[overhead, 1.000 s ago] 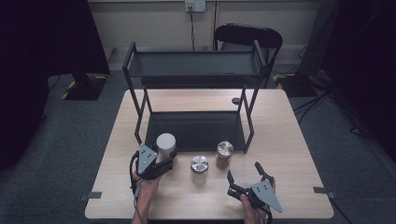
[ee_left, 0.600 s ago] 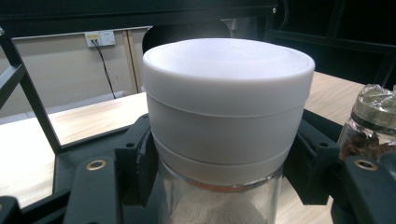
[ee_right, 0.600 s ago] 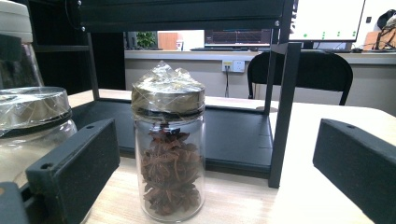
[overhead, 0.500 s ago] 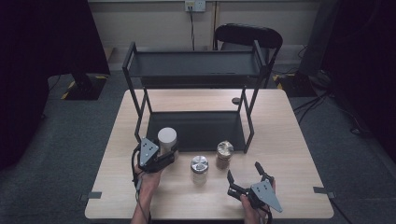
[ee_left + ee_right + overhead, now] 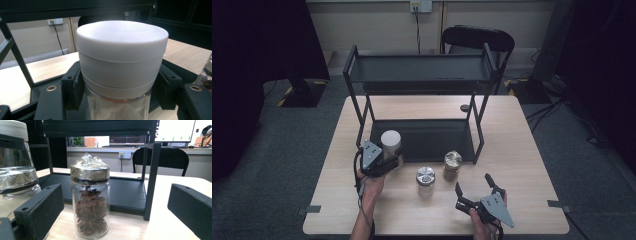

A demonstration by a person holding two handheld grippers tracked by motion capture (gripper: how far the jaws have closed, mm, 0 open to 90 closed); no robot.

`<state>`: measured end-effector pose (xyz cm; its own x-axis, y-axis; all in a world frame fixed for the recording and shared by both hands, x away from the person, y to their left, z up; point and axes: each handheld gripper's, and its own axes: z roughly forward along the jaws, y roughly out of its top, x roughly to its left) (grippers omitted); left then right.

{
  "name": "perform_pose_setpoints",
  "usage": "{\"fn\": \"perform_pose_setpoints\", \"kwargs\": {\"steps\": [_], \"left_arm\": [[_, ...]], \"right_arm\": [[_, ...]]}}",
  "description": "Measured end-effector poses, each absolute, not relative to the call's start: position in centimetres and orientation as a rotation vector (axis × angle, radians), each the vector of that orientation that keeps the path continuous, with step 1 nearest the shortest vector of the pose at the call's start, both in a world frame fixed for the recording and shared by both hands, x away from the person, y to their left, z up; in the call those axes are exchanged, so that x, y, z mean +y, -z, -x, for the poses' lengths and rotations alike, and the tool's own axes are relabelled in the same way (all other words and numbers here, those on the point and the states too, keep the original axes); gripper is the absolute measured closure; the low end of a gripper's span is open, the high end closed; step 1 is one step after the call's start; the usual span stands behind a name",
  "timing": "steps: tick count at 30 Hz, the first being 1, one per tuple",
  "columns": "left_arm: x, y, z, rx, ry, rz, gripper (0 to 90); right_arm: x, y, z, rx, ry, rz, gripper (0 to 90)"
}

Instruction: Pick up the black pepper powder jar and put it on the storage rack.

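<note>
My left gripper [image 5: 388, 161] is shut on a glass jar with a white lid [image 5: 390, 141], held just in front of the black shelf's lower tray [image 5: 427, 137]. In the left gripper view the white-lidded jar [image 5: 121, 62] sits between both jaws, pressed at its neck. My right gripper [image 5: 473, 187] rests open near the table's front right edge. Its jaws stand wide apart in the right gripper view, and a jar of star anise [image 5: 90, 197] with a foil-wrapped lid stands beyond them. That star anise jar [image 5: 452, 165] is on the table by the shelf's front right leg.
A third jar with a shiny lid [image 5: 425, 181] stands on the table between the two grippers. The two-tier black shelf [image 5: 419, 70] fills the table's back half. A small dark disc [image 5: 464, 108] lies behind it. A black chair [image 5: 479, 37] stands beyond the table.
My left gripper has carried the white-lidded jar a little forward, towards the shelf's lower tray. The right gripper has stayed where it was.
</note>
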<state>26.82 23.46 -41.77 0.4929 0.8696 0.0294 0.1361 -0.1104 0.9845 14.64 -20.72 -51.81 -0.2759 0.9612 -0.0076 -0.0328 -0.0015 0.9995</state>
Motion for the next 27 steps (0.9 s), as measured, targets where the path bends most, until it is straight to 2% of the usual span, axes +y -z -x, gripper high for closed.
{"fn": "perform_pose_setpoints", "kwargs": {"steps": [27], "left_arm": [[22.9,42.4,-30.9,0.927,-0.764,-1.599,35.3]], "right_arm": [[-20.7,51.8,-14.6,1.388,-1.425,-1.037,0.0]]}}
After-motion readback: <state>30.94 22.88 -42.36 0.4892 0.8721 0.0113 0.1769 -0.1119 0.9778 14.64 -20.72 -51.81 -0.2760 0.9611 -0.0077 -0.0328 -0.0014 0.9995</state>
